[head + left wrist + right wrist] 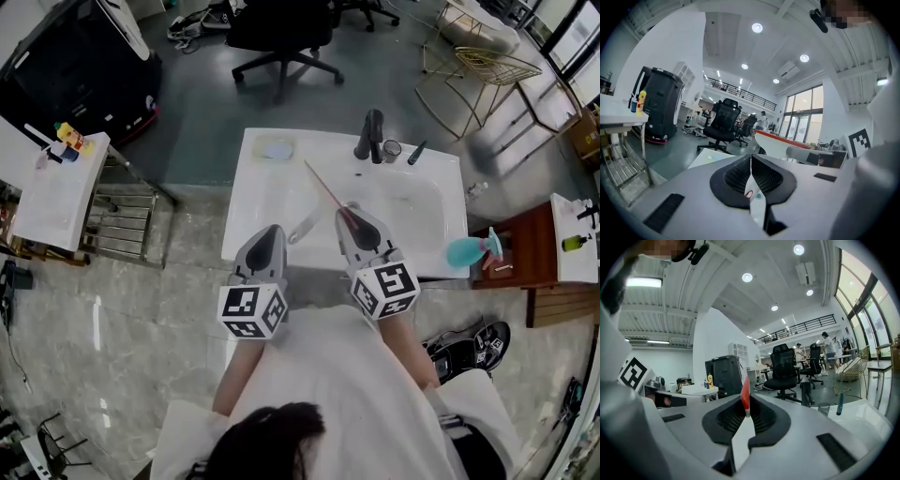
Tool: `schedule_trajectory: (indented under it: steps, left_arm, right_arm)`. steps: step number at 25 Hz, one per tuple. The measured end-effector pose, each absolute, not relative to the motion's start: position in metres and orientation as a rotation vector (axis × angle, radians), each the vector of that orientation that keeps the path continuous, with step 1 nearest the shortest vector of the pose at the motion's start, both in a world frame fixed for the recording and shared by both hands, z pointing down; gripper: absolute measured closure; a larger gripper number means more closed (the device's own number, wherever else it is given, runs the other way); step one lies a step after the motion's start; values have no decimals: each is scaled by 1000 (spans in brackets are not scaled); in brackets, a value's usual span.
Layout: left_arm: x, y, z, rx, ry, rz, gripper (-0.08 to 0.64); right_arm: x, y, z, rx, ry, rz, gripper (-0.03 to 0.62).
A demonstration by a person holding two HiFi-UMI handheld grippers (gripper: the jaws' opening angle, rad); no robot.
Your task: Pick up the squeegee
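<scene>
The right gripper (351,216) is clenched on the near end of the squeegee (323,187), which slants far-left over the sink (452,192) and looks light, slim and liable to swivel, so it is best pinched on its stiff handle, while the left gripper (271,230) is closed.

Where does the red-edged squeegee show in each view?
Head view: the squeegee is a thin red strip running up-left over the sink from the right gripper.
Right gripper view: dead centre, its red end stands up between the shut jaws.
Left gripper view: probably the red-topped white strip just right of centre.
Shared landmark: the black office chair, top centre, left of centre, right of centre.
</scene>
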State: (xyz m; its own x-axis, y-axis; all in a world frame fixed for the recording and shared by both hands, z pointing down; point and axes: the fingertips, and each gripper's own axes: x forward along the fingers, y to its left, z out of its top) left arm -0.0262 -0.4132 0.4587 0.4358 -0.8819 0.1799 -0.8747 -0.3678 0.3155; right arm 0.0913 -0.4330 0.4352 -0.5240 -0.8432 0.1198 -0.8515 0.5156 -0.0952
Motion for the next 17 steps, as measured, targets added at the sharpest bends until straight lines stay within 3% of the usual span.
schedule_trajectory:
  steps: [17]
  left_arm:
    - [-8, -398, 453, 2347, -1521, 5, 534]
  right_arm:
    - [116, -411, 441, 1548, -2616, 166, 551]
